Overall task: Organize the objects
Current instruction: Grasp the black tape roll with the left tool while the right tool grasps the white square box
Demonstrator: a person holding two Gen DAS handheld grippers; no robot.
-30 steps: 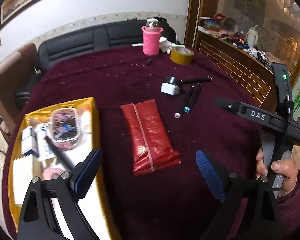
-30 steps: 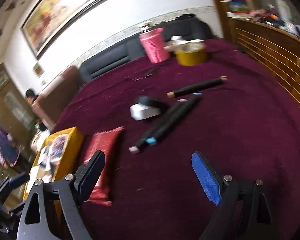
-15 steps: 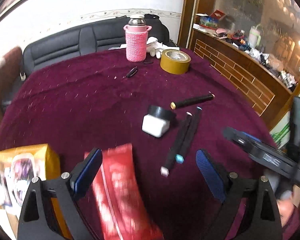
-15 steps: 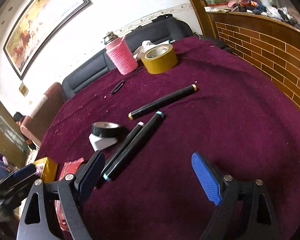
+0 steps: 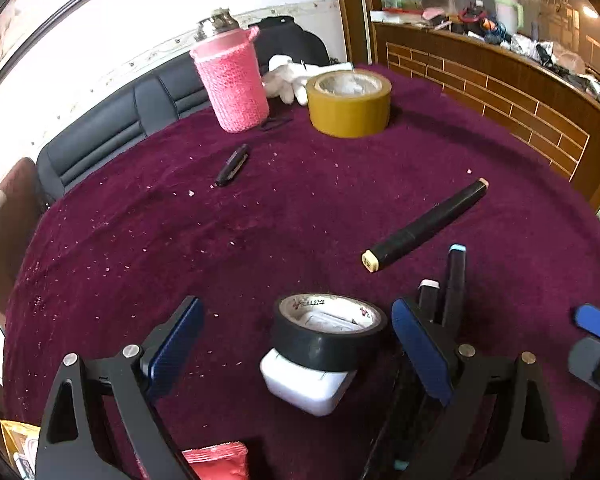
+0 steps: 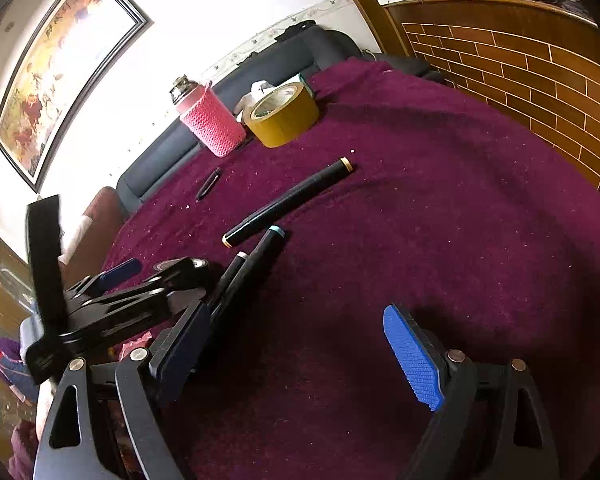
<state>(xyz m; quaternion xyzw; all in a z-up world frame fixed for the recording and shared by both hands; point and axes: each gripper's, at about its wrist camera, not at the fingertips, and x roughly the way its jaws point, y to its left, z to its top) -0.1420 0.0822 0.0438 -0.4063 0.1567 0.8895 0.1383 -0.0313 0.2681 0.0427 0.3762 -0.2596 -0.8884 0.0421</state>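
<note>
L gripper (image 5: 296, 352): jaws wide but closing, pads clear of the black tape roll (image 5: 327, 334) between them; roll sits on a white block (image 5: 304, 384). R gripper (image 6: 300, 356): jaws wide, nothing between, only maroon cloth (image 6: 440, 220). Two markers (image 5: 444, 300) beside L's right pad, a third (image 5: 424, 226) beyond. Far back: pink-sleeved bottle (image 5: 232, 80), yellow tape roll (image 5: 349, 104). Red packet (image 5: 216, 462) at bottom edge.
</note>
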